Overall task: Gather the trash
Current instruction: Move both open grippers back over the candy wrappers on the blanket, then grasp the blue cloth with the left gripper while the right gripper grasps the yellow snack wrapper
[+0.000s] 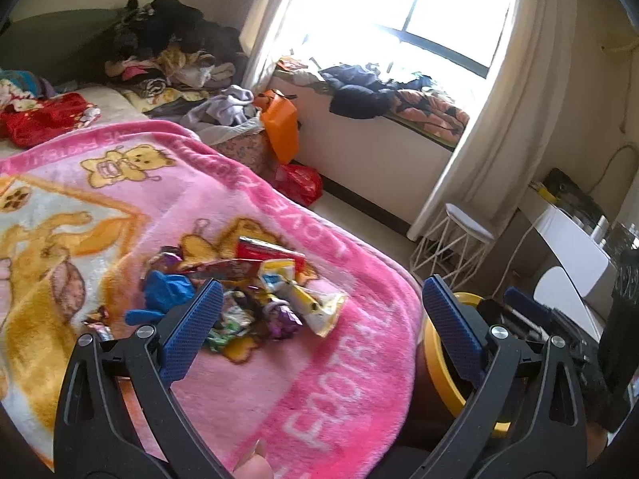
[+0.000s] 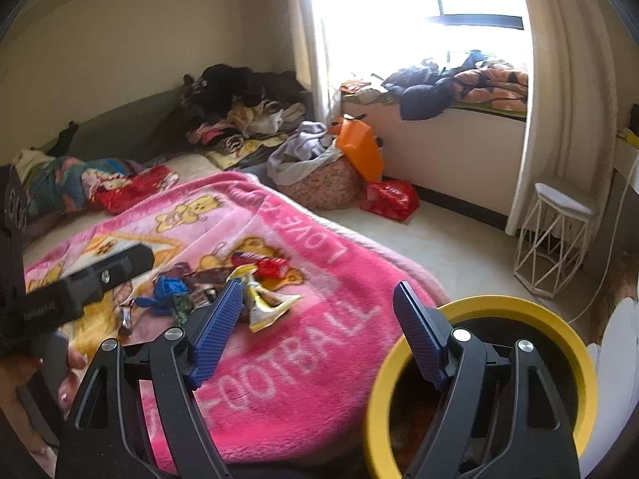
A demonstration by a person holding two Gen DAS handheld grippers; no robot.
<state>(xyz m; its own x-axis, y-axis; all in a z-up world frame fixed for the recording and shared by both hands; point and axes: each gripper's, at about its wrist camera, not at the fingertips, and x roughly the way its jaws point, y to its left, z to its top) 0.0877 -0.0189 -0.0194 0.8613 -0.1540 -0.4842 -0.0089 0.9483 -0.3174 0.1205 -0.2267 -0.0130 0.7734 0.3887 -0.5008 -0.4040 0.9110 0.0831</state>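
A heap of snack wrappers (image 1: 255,291) lies on the pink cartoon blanket (image 1: 327,391), with a blue glove (image 1: 167,293) at its left and a red packet (image 1: 271,253) at the back. In the right wrist view the heap (image 2: 223,287) lies left of centre. A yellow-rimmed bin (image 2: 479,391) stands by the bed's edge; it also shows in the left wrist view (image 1: 435,363). My left gripper (image 1: 323,327) is open and empty just short of the heap. My right gripper (image 2: 319,331) is open and empty, its right finger over the bin's rim.
Piled clothes (image 2: 247,99) lie at the bed's far end. A patterned laundry basket (image 2: 319,183), an orange bag (image 2: 359,147) and a red bag (image 2: 391,197) stand on the floor. A white wire stool (image 2: 555,239) stands by the curtain. A white desk (image 1: 567,239) is at right.
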